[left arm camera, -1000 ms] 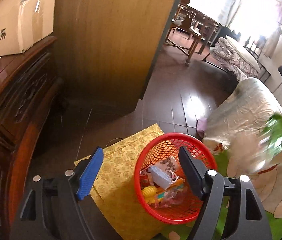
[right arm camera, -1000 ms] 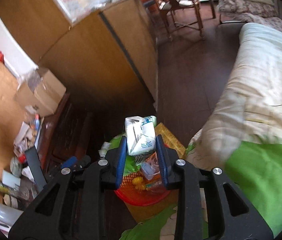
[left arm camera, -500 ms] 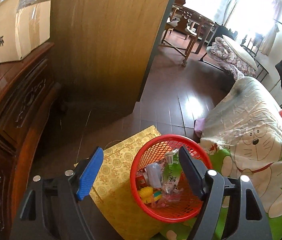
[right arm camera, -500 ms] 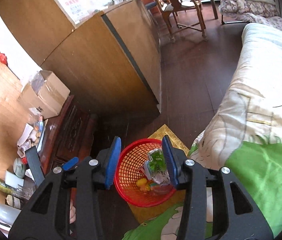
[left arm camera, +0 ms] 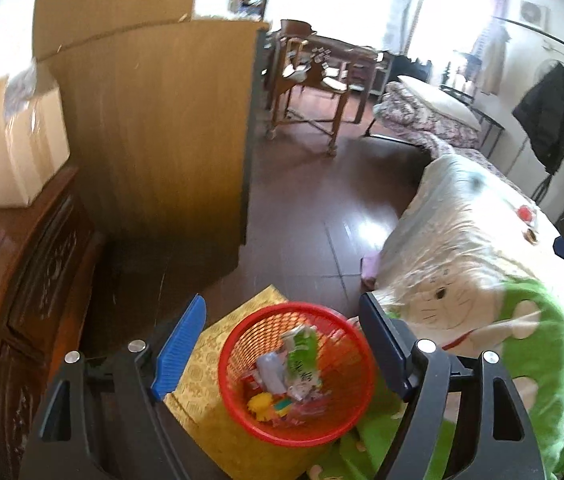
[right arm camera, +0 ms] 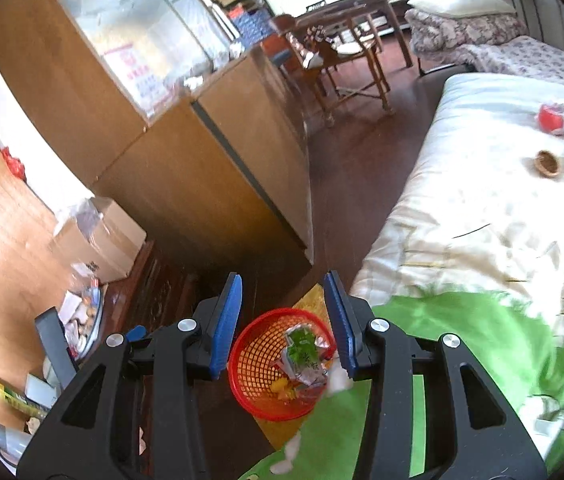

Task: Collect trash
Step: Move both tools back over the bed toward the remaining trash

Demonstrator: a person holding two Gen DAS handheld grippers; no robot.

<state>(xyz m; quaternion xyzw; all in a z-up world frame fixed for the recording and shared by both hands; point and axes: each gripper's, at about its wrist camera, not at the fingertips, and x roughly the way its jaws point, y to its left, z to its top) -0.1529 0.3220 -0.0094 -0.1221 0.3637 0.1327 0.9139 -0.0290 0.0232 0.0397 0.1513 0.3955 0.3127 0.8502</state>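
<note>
A red mesh basket [left arm camera: 233,384] [right arm camera: 237,364] stands on a yellow box beside the bed and holds several wrappers. A green-and-white pouch [left arm camera: 302,356] [right arm camera: 304,350] lies on top of them. My left gripper [left arm camera: 282,300] hangs above the basket, its jaws wide and still opening, with nothing between them. My right gripper [right arm camera: 283,276] is also above the basket, open and empty. On the bed lie a red wrapped item [right arm camera: 550,118] and a small brown round thing [right arm camera: 546,164]. White scraps [right arm camera: 338,376] sit on the green blanket near the basket.
The yellow box [left arm camera: 209,364] rests on dark floor. A tall wooden cabinet [left arm camera: 153,140] stands behind it. A carved dark sideboard [left arm camera: 33,280] on the left carries a cardboard box [left arm camera: 13,140] and clutter. The bed [left arm camera: 482,280] fills the right side. Chairs and a table [left arm camera: 314,76] stand far back.
The right gripper opened and let go of the green-and-white pouch, which now lies in the basket. Both grippers have risen and drawn back, so the basket looks smaller.
</note>
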